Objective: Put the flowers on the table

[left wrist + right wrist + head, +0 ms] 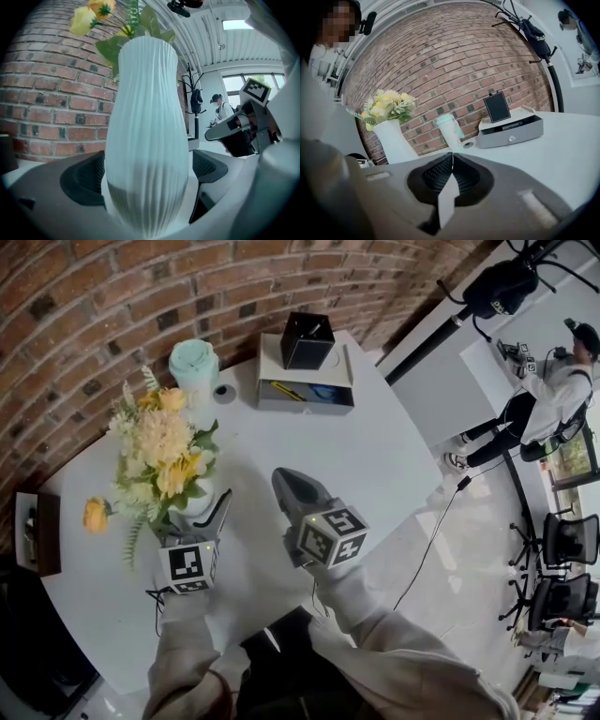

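A bunch of yellow and cream flowers (164, 442) stands in a ribbed white vase (199, 498) on the round white table (375, 456). My left gripper (195, 519) is around the vase's lower body. In the left gripper view the vase (147, 131) fills the space between the jaws, with a thin gap at the right pad (210, 165), so the gripper (147, 176) is open. My right gripper (298, 486) hovers just right of the vase, shut with nothing in it; its pads (451, 161) meet. A loose orange flower (95, 515) lies at the table's left.
A mint cup (194, 367) stands behind the vase. A grey drawer box (305, 390) carries a black box (307, 340) at the back. The brick wall (112, 296) runs behind the table. A person (553, 390) stands far right by chairs.
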### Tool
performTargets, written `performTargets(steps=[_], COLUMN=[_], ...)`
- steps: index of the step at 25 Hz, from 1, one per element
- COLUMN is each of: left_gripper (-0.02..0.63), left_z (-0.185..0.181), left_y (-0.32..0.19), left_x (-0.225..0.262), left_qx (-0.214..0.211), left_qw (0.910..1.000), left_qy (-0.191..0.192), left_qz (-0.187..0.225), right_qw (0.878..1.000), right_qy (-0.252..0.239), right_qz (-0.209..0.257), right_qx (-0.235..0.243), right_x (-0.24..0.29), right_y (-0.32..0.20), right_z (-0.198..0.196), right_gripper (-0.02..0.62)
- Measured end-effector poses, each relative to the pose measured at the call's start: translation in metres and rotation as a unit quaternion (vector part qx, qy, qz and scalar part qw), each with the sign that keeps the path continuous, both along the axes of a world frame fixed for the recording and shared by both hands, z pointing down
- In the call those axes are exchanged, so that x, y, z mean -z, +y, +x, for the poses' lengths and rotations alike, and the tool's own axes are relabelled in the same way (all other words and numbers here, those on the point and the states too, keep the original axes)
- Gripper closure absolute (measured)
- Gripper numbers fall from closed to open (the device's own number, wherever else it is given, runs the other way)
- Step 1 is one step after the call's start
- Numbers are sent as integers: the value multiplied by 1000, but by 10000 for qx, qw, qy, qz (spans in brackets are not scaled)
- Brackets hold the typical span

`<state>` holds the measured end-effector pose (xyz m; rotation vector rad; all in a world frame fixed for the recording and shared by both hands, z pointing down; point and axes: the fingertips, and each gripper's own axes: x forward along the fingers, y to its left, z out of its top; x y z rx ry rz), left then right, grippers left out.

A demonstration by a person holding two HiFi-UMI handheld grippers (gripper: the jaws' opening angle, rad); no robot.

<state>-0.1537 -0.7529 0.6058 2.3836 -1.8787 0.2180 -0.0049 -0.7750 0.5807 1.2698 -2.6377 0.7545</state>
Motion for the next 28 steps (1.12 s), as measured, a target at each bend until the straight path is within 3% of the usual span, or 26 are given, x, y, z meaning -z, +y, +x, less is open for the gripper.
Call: performTargets(steps=[8, 13, 19, 21, 24, 28], left_gripper=[43, 44, 59, 182, 297, 434], left_z=[-1, -8, -1, 4, 15, 26], left_y=[36, 74, 119, 135, 159, 189], left_x=[3, 6, 32, 44, 61, 82], left_qx=[-33, -27, -320, -416, -684, -883], left_qw=[9998, 9981, 9970, 9968, 9959, 9942], left_qy=[67, 370, 421, 359, 216, 331], left_qz=[-205, -491, -566, -580, -552, -521], right_qw=[9996, 9991, 9981, 9978, 9967, 9951], right_qy=[-167, -288, -465, -493, -570, -613], right_qz=[-49, -29, -2, 29, 62, 51], right_qx=[-217, -320, -416, -451, -566, -778], right_x=[8, 17, 36, 45, 58, 68], right_y=[29, 63, 109, 127, 154, 189], right_z=[9, 2, -8, -9, -10, -7], right_gripper=[594, 594, 594, 594, 594, 594])
